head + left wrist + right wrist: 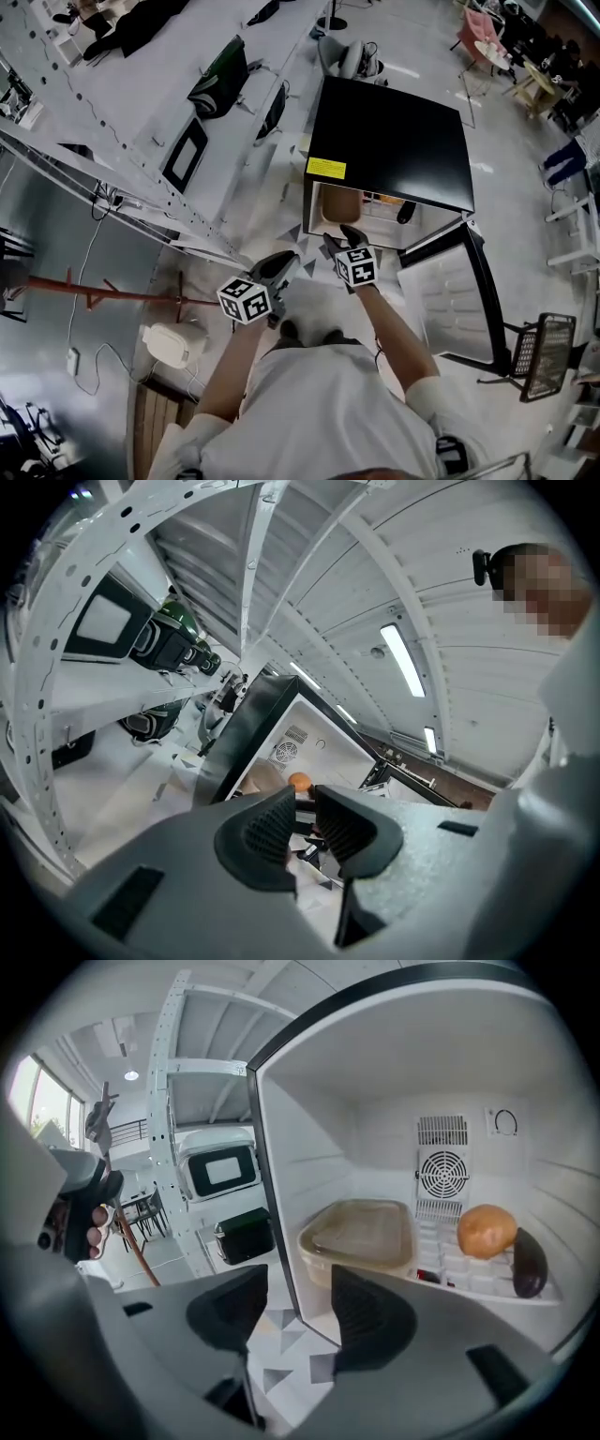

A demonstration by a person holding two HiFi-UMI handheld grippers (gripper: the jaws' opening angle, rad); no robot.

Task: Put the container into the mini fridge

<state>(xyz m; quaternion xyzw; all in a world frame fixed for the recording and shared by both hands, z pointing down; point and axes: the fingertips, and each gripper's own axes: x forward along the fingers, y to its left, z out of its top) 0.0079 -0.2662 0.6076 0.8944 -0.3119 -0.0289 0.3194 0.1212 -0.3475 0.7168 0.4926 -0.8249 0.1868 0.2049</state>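
The black mini fridge (389, 141) stands in front of me with its door (455, 295) swung open to the right. The beige lidded container (361, 1237) rests on the fridge's shelf at the left; it also shows in the head view as the container (339, 202). My right gripper (298, 1307) is open just outside the fridge mouth, in front of the container, with nothing between its fingers. My left gripper (305, 808) is shut and holds nothing; it hangs left of the fridge opening. Seen from above, the left gripper (284, 265) and right gripper (342, 236) sit side by side.
An orange fruit (486, 1230) and a dark oval fruit (530, 1262) lie on the shelf right of the container. A white rack with a microwave (186, 152) runs along the left. A wire basket (544, 356) stands at the right, a white appliance (173, 345) on the floor at the left.
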